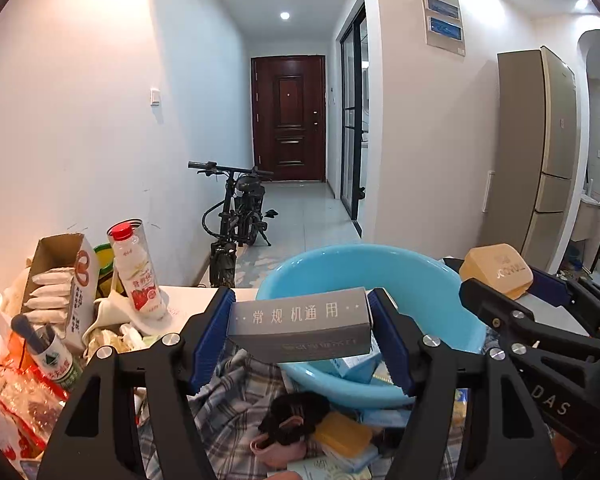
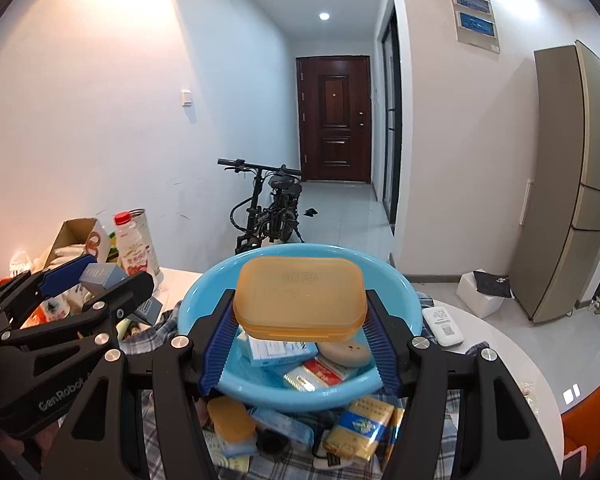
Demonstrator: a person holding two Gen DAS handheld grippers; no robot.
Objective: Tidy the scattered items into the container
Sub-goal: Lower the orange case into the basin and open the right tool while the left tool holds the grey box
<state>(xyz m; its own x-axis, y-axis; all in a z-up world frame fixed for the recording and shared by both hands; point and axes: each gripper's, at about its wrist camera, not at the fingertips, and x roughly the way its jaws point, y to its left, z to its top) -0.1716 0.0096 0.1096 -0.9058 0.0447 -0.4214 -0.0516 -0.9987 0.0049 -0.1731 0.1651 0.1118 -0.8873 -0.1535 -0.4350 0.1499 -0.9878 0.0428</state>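
My left gripper [image 1: 300, 328] is shut on a grey box [image 1: 300, 322] with white Chinese print, held over the near rim of the blue basin [image 1: 380, 272]. My right gripper [image 2: 300, 316] is shut on an orange soap case [image 2: 300, 300], held above the blue basin [image 2: 204, 300]. Each gripper shows in the other's view: the right gripper [image 1: 512, 280] with the soap case [image 1: 496, 270], the left gripper [image 2: 84, 276] with the grey box [image 2: 102, 274]. The basin holds a blue-white box [image 2: 274, 350], a red pack [image 2: 326, 370] and a tan oval piece [image 2: 346, 352].
A plaid cloth [image 2: 284, 460] under the basin carries a second orange case [image 2: 232, 420], a yellow-blue pack [image 2: 360, 426] and a black scrunchie [image 1: 296, 412]. At left stand a drink bottle [image 1: 138, 276], an open carton [image 1: 64, 280] and snack bags. A white remote [image 2: 444, 326] lies right.
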